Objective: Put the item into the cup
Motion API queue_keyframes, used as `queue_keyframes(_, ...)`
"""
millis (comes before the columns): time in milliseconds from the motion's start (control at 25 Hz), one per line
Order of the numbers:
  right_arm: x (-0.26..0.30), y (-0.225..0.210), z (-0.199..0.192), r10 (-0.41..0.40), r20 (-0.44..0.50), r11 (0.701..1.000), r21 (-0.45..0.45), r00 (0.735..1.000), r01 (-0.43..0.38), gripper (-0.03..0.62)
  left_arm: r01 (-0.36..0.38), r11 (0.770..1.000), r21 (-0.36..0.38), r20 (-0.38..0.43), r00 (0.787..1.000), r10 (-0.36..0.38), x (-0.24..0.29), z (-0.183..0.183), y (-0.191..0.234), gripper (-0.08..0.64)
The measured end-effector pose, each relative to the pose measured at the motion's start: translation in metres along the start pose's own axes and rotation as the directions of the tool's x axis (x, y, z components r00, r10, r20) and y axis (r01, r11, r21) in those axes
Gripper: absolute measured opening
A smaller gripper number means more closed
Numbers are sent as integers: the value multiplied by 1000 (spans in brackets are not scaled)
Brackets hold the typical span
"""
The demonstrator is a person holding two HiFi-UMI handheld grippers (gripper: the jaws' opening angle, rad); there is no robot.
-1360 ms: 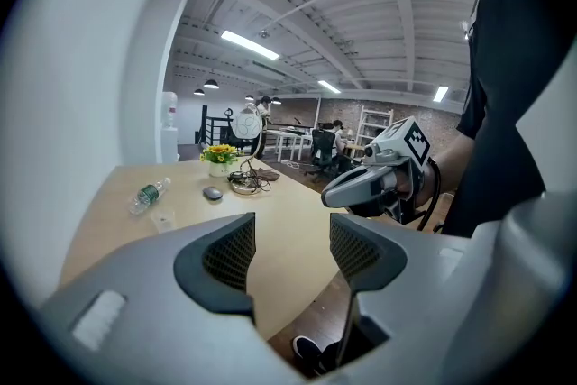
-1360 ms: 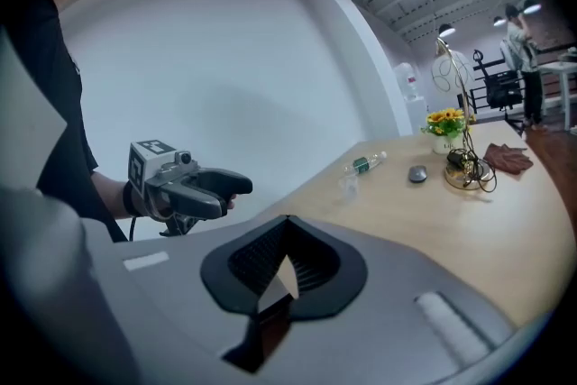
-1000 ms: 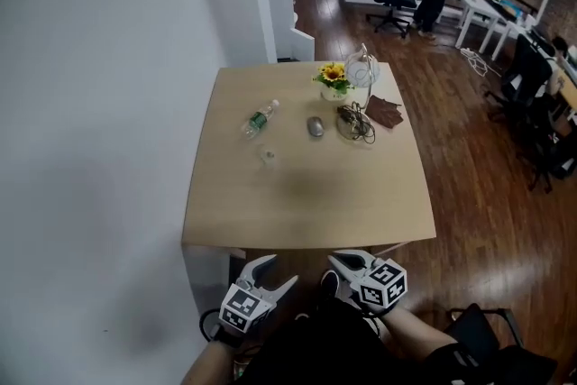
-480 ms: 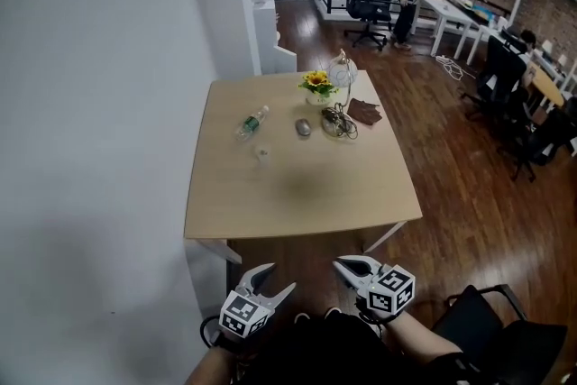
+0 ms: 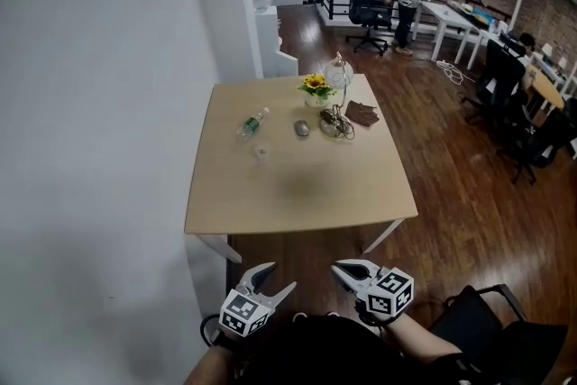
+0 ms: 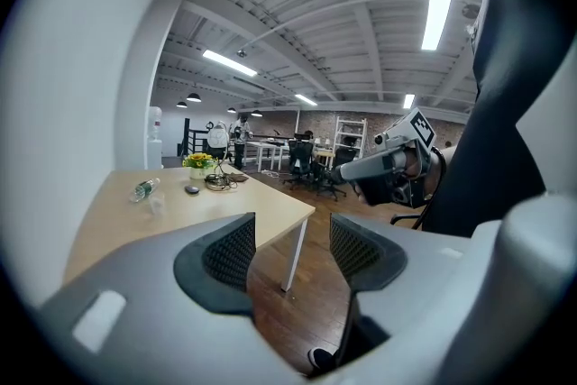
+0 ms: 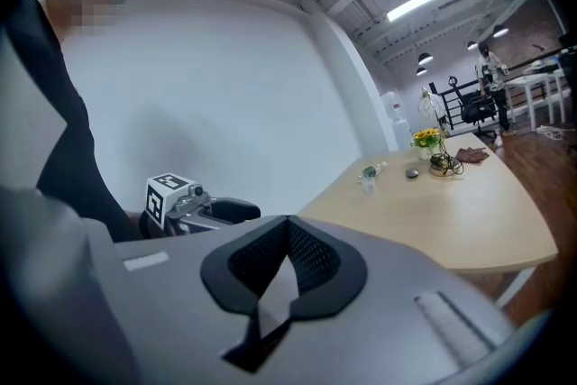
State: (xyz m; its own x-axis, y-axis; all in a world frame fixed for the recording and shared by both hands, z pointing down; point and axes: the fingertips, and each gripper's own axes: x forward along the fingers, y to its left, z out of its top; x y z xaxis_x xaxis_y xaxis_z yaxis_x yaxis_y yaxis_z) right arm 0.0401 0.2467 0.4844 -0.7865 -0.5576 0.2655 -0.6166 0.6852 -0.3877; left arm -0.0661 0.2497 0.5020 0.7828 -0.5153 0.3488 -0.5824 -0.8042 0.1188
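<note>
With your left gripper (image 5: 275,278) spread, your right gripper (image 5: 341,269) pressed together, both empty, step close to the table (image 5: 297,194) before reaching for the clear cup (image 5: 261,152).

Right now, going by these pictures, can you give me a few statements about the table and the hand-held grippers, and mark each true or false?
1. The bottle lies on its side on the table. True.
2. The left hand-held gripper holds the cup. False: its jaws are apart and empty, and the cup stands on the table.
3. The right hand-held gripper is shut with nothing in it. True.
4. The flowers stand at the table's near edge. False: they stand at the far edge.
</note>
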Motion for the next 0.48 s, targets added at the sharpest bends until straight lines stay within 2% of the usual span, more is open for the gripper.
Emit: queue_keyframes(480, -14, 5, 1, 24, 16, 1000, -9, 1000, -24, 8, -15, 1000, 21, 15, 1000, 15, -6, 9, -13, 255)
